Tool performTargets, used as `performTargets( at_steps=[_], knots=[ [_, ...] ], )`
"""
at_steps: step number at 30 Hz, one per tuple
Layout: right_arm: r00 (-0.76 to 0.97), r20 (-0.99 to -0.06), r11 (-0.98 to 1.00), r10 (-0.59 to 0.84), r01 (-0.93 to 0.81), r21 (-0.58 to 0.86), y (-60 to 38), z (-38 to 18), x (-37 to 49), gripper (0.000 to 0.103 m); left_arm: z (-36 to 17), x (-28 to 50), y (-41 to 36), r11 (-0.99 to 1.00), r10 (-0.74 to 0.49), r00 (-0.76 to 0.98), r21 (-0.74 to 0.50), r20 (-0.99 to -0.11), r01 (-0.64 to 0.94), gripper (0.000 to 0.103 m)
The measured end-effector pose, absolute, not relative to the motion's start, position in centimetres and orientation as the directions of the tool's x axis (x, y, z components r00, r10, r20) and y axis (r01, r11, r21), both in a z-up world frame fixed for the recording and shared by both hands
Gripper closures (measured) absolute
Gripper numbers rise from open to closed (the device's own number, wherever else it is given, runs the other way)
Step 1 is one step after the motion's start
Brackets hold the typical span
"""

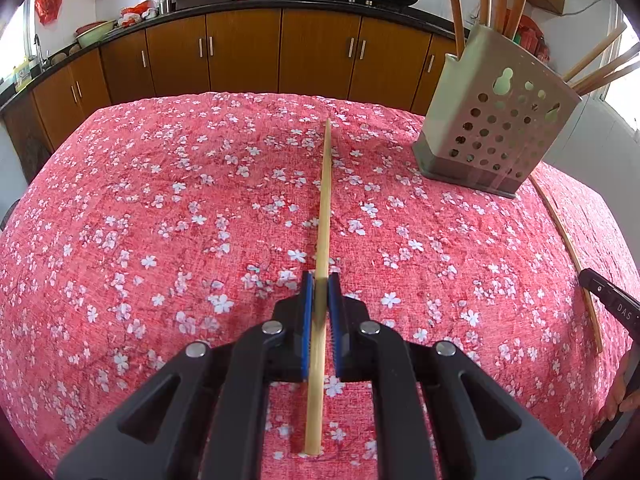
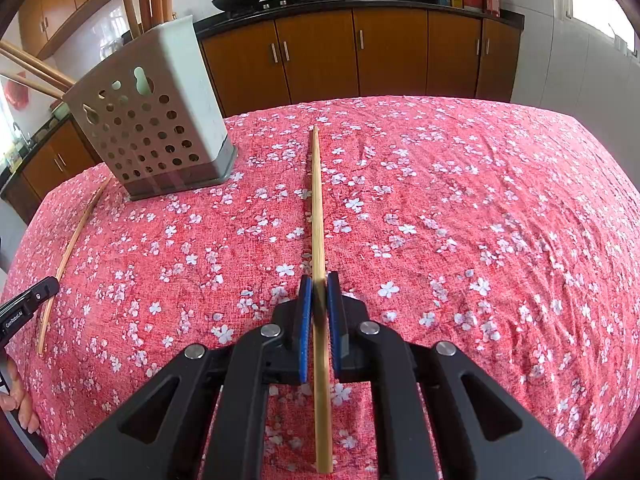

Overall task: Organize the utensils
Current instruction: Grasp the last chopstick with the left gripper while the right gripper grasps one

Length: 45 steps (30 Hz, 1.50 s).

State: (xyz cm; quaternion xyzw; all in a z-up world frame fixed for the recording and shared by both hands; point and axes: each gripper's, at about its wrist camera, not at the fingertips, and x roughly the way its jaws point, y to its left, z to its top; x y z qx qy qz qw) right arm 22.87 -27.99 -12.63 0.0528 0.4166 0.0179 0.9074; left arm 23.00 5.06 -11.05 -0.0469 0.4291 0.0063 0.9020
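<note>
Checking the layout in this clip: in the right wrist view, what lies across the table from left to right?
Left gripper with its chopstick → perforated utensil holder → chopstick clamped in the right gripper, then bare floral tablecloth.

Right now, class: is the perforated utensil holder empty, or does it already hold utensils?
Not empty. Several wooden sticks rise out of the top of the utensil holder, which stands on the floral tablecloth.

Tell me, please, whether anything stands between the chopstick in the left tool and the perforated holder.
Nothing visible does. The left tool is shut on its chopstick, and only bare floral tablecloth lies between it and the holder, whose top already holds other chopsticks.
</note>
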Motion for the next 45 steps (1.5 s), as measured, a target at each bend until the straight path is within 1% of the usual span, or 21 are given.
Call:
performTargets(
  at_steps=[21, 31, 45],
  knots=[
    [0.651, -0.755, 0.994, 0.073, 0.013, 0.107, -27.9, -12.6, 22.9, 0.093, -10.9, 22.9, 5.2, 0.993, -0.042, 0.632, -0.1, -0.774, -0.056, 0.093],
    [0.649, -0.757, 0.995, 0.073, 0.004, 0.099, -27.9, -12.4, 21.6, 0.093, -10.9, 22.3, 4.4, 0.998, -0.018, 0.627, -0.047, -0.779, -0.03, 0.092],
    [0.649, -0.756, 0.994, 0.086, -0.005, 0.109, -28.5, -12.0, 19.4, 0.094, -10.9, 20.1, 4.3, 0.998, -0.036, 0.626, -0.062, -0.779, -0.019, 0.092]
  ],
)
